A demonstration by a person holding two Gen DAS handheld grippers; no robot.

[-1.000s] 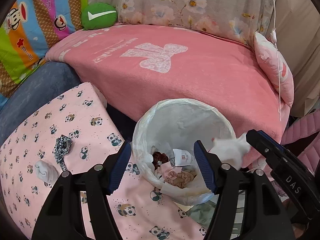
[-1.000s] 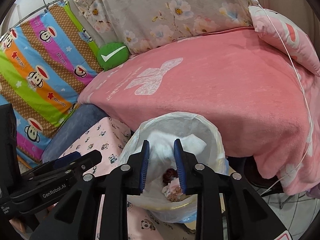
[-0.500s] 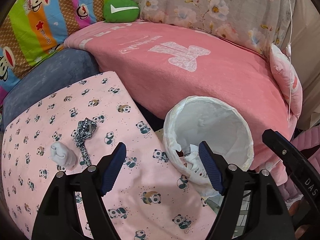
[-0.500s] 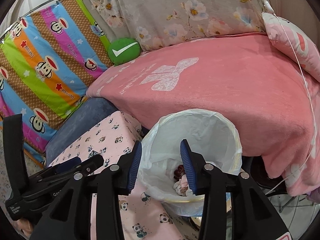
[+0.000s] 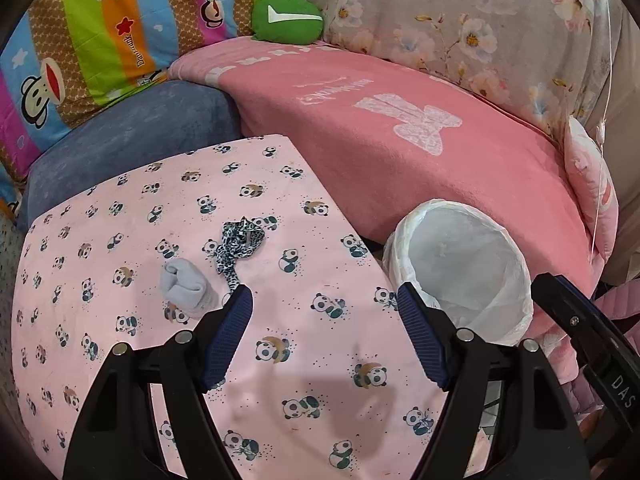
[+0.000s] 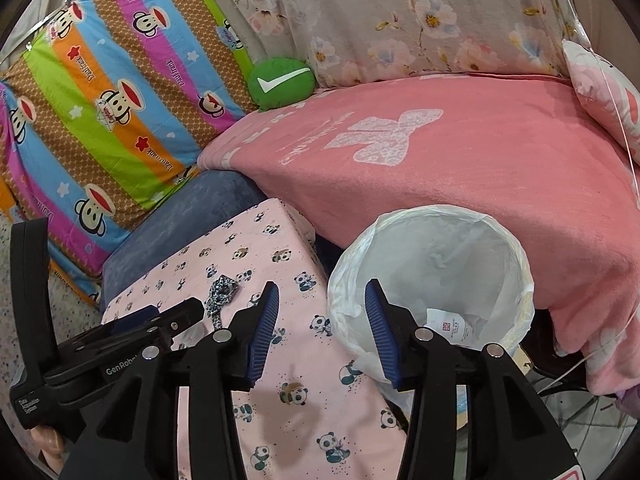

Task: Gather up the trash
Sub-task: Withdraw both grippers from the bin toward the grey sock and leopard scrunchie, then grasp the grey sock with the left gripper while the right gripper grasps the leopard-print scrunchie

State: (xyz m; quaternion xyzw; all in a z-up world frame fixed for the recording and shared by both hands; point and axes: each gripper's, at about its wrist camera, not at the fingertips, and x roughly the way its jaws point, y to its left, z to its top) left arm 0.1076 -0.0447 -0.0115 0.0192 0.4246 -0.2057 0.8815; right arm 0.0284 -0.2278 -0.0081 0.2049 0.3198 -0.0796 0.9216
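Inside, the lined bin holds a tagged scrap; the left gripper and just-widened right gripper gape empty.

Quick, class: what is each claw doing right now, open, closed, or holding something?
Left claw: open, holding nothing, over the panda-print cloth.
Right claw: open, jaws have just been opening, nothing between them, beside the lined bin.
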